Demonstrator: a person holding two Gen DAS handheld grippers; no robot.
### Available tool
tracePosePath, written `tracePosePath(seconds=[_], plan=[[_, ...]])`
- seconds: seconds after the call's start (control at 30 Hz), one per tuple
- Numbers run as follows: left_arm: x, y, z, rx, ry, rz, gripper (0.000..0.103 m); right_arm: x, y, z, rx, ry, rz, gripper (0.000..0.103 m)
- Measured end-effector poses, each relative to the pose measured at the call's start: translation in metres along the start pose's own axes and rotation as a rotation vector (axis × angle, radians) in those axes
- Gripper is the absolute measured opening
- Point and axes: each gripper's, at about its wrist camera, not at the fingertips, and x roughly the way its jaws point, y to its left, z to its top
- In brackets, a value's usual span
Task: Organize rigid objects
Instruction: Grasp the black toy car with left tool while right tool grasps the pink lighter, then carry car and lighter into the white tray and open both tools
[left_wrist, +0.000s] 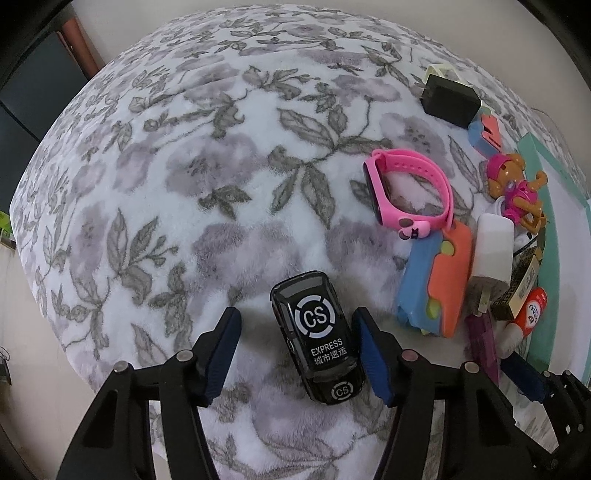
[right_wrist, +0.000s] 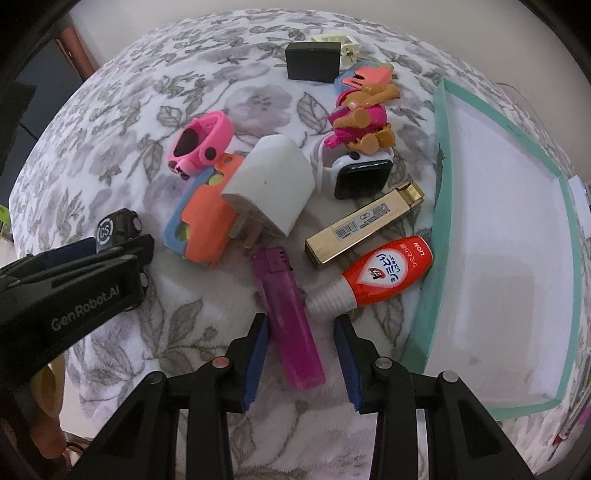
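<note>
A black toy car marked "CS EXPRESS" (left_wrist: 317, 339) lies on the floral blanket between the open fingers of my left gripper (left_wrist: 299, 354); its right side is close to the right pad. It also shows in the right wrist view (right_wrist: 116, 229). My right gripper (right_wrist: 301, 354) is open around the lower end of a purple lighter (right_wrist: 288, 321) lying on the blanket. The pads are not pressing it. A teal-rimmed white tray (right_wrist: 439, 236) lies to the right and holds nothing visible.
A pile lies left of the tray: pink watch (right_wrist: 201, 147), orange-and-blue toy (right_wrist: 201, 225), white charger (right_wrist: 269, 184), gold case (right_wrist: 364, 225), red-and-white bottle (right_wrist: 380, 277), white smartwatch (right_wrist: 354, 173), dog figure (right_wrist: 364, 114), black adapter (right_wrist: 314, 61).
</note>
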Motion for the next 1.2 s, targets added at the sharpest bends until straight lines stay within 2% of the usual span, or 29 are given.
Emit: tracePosePath(seconds=[0.07, 0.23, 0.33, 0.47, 0.9, 1.0, 1.1, 1.2], plan=[[0.0, 0.0, -0.001, 0.004, -0.003, -0.002, 0.058, 0.0, 0.001, 0.0, -0.002, -0.002, -0.002, 0.039], [-0.012, 0.004, -0.007, 0.014, 0.005, -0.027, 0.039, -0.004, 0.0, -0.005, -0.015, -0.01, 0.002, 0.035], [-0.012, 0.003, -0.01, 0.021, 0.007, -0.022, 0.038, -0.006, 0.0, -0.007, -0.017, -0.008, 0.017, 0.027], [-0.015, 0.0, -0.016, 0.024, 0.018, -0.018, 0.038, -0.008, -0.002, -0.01, 0.004, -0.006, 0.047, 0.023], [-0.055, 0.005, -0.018, -0.007, 0.008, -0.026, 0.038, -0.023, -0.022, -0.021, 0.116, -0.022, 0.186, 0.021], [-0.071, 0.005, -0.011, -0.022, -0.005, -0.034, 0.038, -0.037, -0.03, -0.023, 0.16, -0.062, 0.244, 0.021], [-0.088, 0.002, -0.008, -0.035, -0.032, -0.036, 0.038, -0.058, -0.037, -0.022, 0.194, -0.139, 0.278, 0.021], [-0.111, -0.006, -0.003, -0.049, -0.071, -0.056, 0.038, -0.077, -0.046, -0.022, 0.225, -0.226, 0.261, 0.021]])
